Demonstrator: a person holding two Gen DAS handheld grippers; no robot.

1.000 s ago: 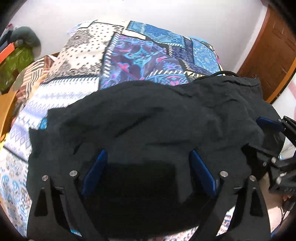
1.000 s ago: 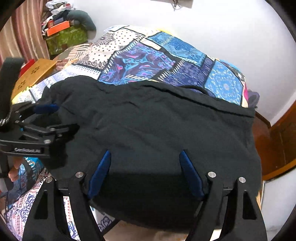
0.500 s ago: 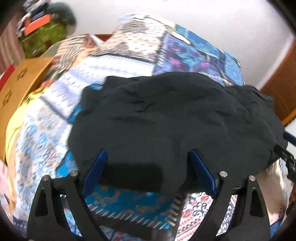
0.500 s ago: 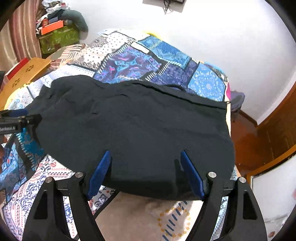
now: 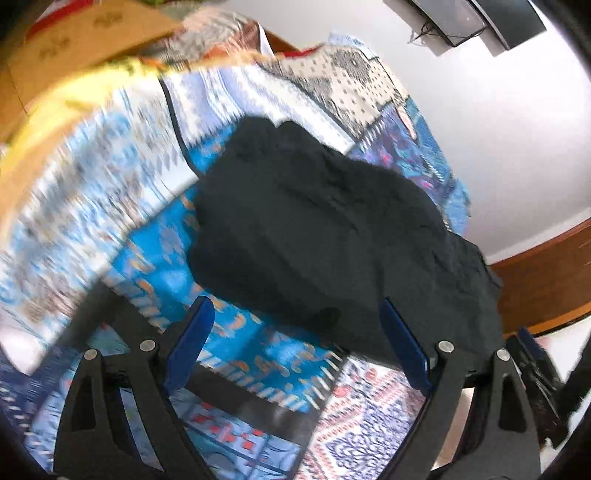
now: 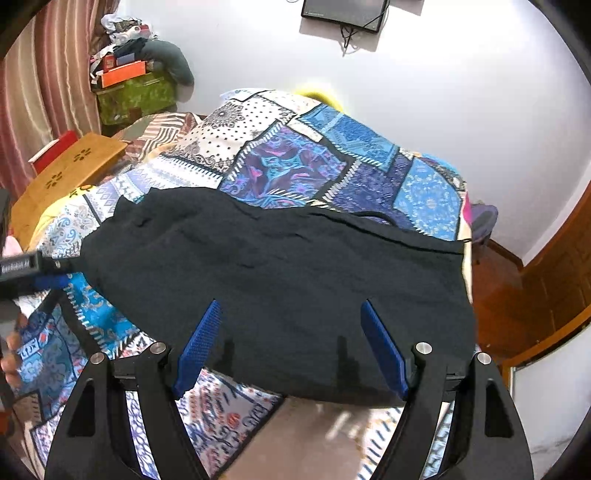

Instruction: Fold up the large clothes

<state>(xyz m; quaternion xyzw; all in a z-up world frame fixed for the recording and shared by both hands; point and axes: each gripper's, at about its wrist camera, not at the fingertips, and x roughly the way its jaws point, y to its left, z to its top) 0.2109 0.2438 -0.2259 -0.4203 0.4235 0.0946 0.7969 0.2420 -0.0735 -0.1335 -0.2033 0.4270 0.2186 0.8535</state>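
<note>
A large black garment [image 6: 288, 280] lies spread and folded over on the patchwork bedspread [image 6: 295, 158]. My right gripper [image 6: 291, 350] is open above its near edge, nothing between the blue pads. In the left wrist view the same black garment [image 5: 325, 236] lies ahead and to the right, its near edge just beyond the pads. My left gripper [image 5: 295, 343] is open and empty over the blue patterned bedspread [image 5: 155, 258]. The left gripper's tip [image 6: 40, 269] shows at the left edge of the right wrist view, beside the garment's left end.
A wooden board [image 6: 66, 166] and a pile of boxes and clothes [image 6: 136, 70] sit at the far left by a curtain. A wooden door [image 6: 554, 266] stands at the right. A screen [image 6: 343, 13] hangs on the white wall.
My left gripper has swung left off the garment and rolled, so bedspread now lies under its pads. The right gripper has lifted back a little, and the garment lies lower in its view.
</note>
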